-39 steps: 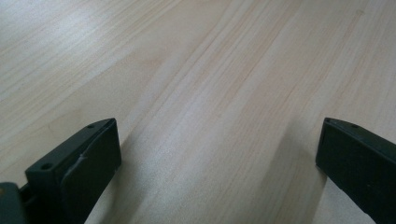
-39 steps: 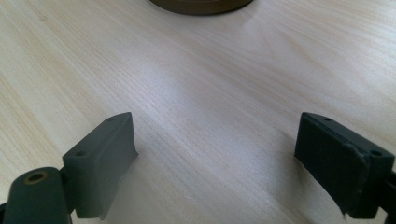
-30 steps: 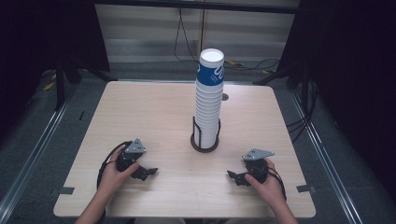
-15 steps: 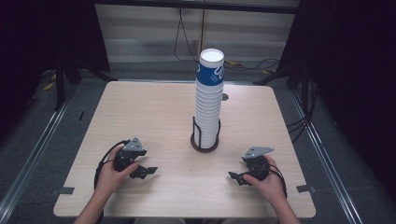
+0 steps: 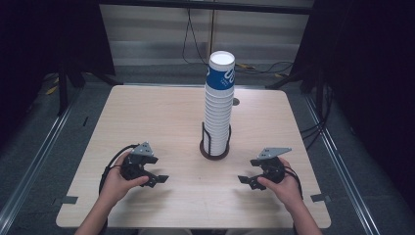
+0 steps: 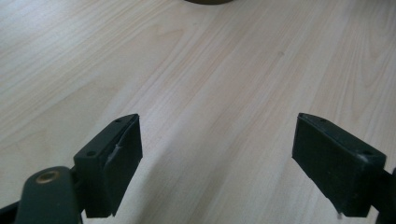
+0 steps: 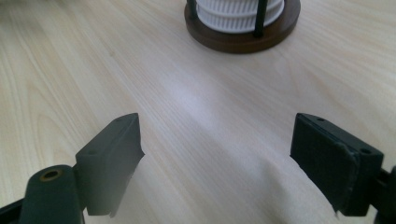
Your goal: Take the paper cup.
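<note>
A tall stack of white paper cups (image 5: 219, 107), the top one with a blue band, stands in a dark wire holder (image 5: 214, 149) on a round brown base at the table's middle. My left gripper (image 5: 157, 179) hovers low over the wood at the front left, pointing right. Its jaws have just been closing a little and stand apart over bare table (image 6: 217, 154). My right gripper (image 5: 245, 180) hovers at the front right, pointing left. Its jaws have also just been closing slightly, with nothing between them (image 7: 217, 154). Ahead of it stands the holder's base (image 7: 243, 39).
The light wooden table (image 5: 147, 112) has rounded corners. Around it the floor is dark, with metal rails at both sides and cables behind. A small round grommet (image 5: 236, 102) sits in the tabletop behind the cups.
Both hands have lifted their grippers a little off the table. The cup stack has not moved.
</note>
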The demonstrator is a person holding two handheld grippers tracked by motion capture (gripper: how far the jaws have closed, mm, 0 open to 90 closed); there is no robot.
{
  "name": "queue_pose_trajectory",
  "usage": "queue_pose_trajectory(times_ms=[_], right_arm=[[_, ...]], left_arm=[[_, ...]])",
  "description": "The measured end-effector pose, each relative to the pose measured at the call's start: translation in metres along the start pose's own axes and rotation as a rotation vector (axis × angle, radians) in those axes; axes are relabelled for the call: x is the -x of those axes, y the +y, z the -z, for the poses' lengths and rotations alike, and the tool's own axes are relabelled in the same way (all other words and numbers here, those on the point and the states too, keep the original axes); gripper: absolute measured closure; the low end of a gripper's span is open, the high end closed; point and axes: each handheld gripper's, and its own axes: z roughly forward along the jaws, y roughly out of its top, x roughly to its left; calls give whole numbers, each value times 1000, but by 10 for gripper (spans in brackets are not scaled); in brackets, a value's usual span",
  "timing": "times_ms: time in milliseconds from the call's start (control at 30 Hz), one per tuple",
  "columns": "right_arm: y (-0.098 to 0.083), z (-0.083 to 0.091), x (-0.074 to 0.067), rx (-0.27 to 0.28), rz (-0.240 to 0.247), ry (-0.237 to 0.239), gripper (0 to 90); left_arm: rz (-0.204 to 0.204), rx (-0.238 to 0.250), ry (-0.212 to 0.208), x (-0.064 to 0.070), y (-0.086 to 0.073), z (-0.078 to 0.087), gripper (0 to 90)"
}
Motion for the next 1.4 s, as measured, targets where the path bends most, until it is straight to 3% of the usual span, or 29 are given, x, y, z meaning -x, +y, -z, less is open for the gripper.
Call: queue_pose_trajectory(times_ms=[600,933,1400], right_arm=[[41,6,-1,-28,84,44,158],[73,17,1,-24,95,36,152],[101,10,2,3,91,41,140]], left_arm=[[0,26,-21,2,41,13,162],[-15,28,-16,-1,60,18,161],[-38,57,-39,-6,108,33,161]])
